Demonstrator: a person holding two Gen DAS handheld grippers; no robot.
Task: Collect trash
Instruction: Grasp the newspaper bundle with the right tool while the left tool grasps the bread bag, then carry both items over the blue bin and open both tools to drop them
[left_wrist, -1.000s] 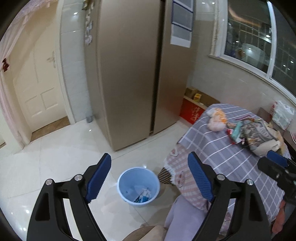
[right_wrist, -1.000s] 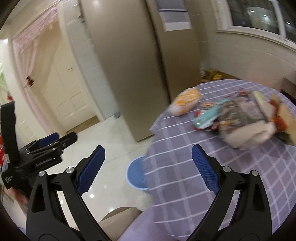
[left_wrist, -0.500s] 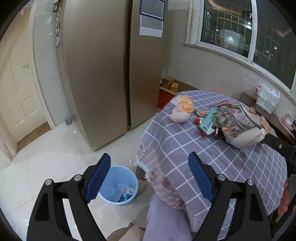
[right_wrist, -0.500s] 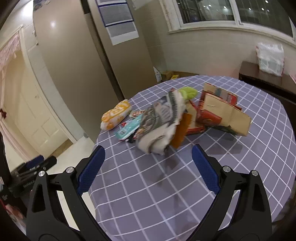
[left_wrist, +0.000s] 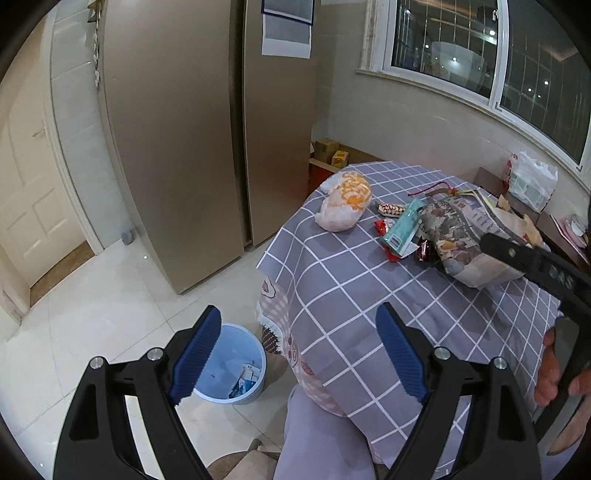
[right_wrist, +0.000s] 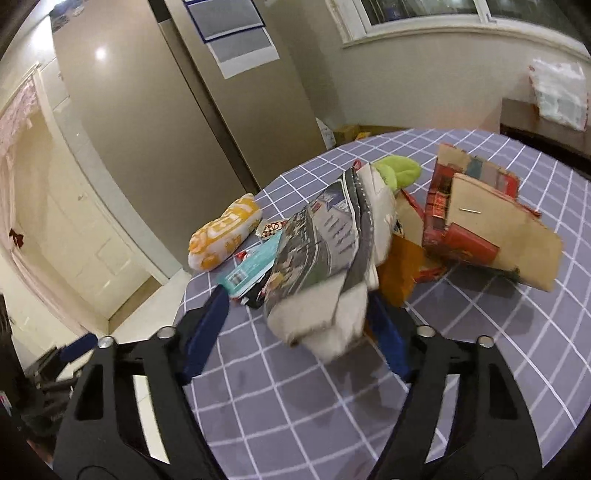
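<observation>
The lower part of the blue bin is covered by one pad of the left gripper, and its contents are too small to be identified. The right gripper is seen only partly in the left view, where its fingertips are hidden behind the crumpled newspaper. Its far pad is masked by that paper, so contact cannot be judged. Print on the wrappers is unreadable. The right wrist view is blurred.

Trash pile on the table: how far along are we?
Done: the blue bin on the floor holds a few scraps. In hand: the right gripper is closing around the crumpled newspaper, not yet gripped; the left gripper is open and empty. Left: orange-and-white bag, teal wrapper, red cardboard box.
</observation>
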